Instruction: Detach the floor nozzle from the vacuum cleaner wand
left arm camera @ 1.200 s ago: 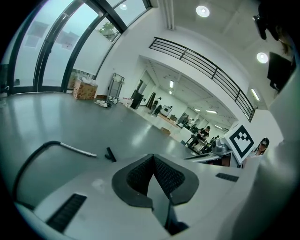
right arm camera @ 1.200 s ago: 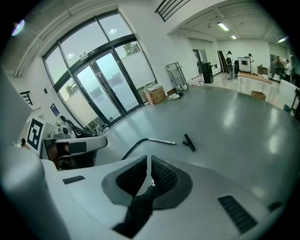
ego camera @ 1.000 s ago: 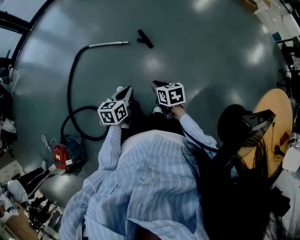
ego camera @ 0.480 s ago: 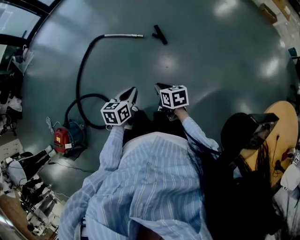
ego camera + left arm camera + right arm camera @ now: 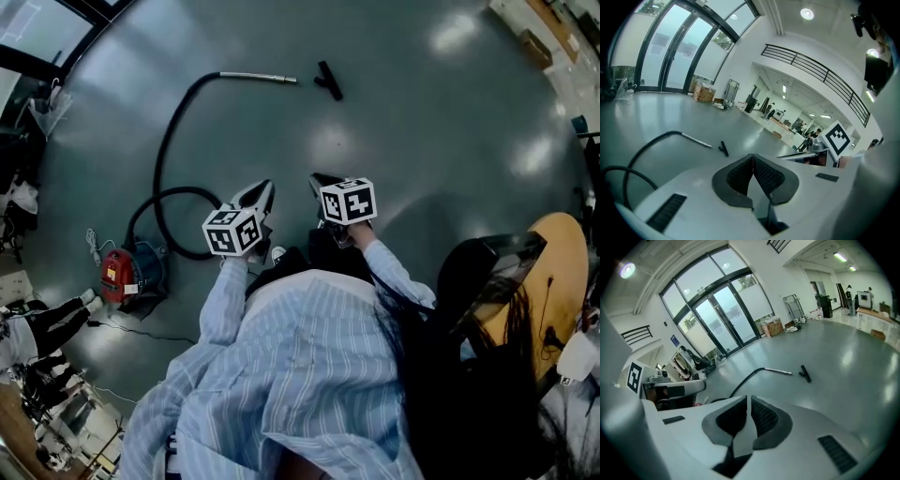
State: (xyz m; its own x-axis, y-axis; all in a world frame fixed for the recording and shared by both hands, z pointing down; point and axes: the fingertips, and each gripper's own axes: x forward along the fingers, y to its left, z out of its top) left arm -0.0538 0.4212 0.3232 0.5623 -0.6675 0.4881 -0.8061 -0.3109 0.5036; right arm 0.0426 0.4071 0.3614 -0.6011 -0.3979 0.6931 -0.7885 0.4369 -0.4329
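Left hand-held gripper (image 5: 753,161): jaws fully closed, nothing gripped. Right hand-held gripper (image 5: 748,404): jaws closed, empty. The two sit side by side above the floor (image 5: 422,141). The floor nozzle (image 5: 328,81) lies on the floor at 12 o'clock from the grippers, well apart from them. The free end of the wand (image 5: 259,78) lies just beside the nozzle at its 9 o'clock, not joined to it. The hose (image 5: 169,141) curves to the vacuum cleaner body (image 5: 127,272) at 8 o'clock.

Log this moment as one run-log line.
left gripper: shut, empty | right gripper: shut, empty | floor nozzle: on floor, apart from wand tip | grippers: away from both
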